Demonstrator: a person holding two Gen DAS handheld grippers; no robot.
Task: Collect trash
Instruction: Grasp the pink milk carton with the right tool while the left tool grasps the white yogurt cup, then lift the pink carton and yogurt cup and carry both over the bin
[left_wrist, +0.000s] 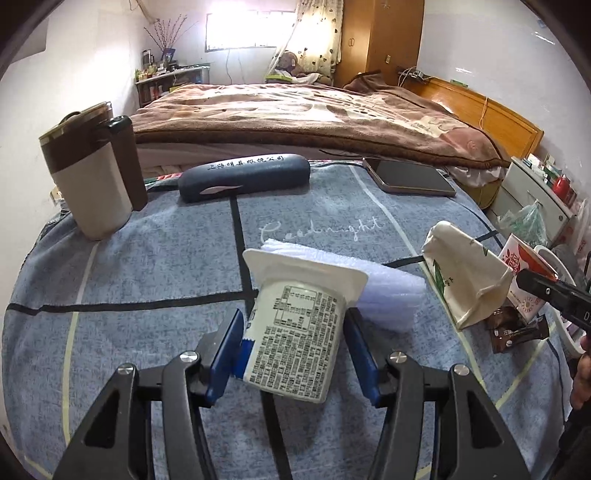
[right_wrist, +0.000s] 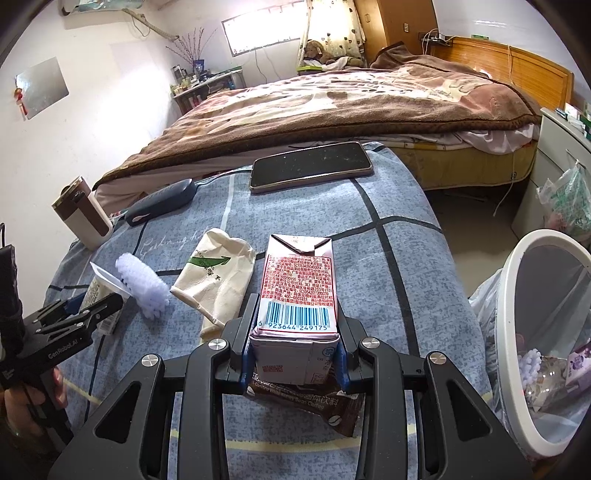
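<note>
My left gripper (left_wrist: 295, 347) is shut on a white yogurt cup (left_wrist: 299, 328), held tilted above the blue cloth; it also shows at the left of the right wrist view (right_wrist: 99, 306). My right gripper (right_wrist: 297, 350) is shut on a pink milk carton (right_wrist: 297, 291), which also shows at the right in the left wrist view (left_wrist: 524, 273). A brown snack wrapper (right_wrist: 325, 406) lies under the carton. A crumpled paper cup (right_wrist: 218, 277) and a white foam piece (right_wrist: 142, 280) lie on the cloth between the grippers.
A white trash bin (right_wrist: 517, 295) with a bag and some trash stands right of the table. A phone (right_wrist: 310, 166), a dark glasses case (left_wrist: 243, 177) and a tumbler (left_wrist: 88, 177) sit at the far side. A bed lies beyond.
</note>
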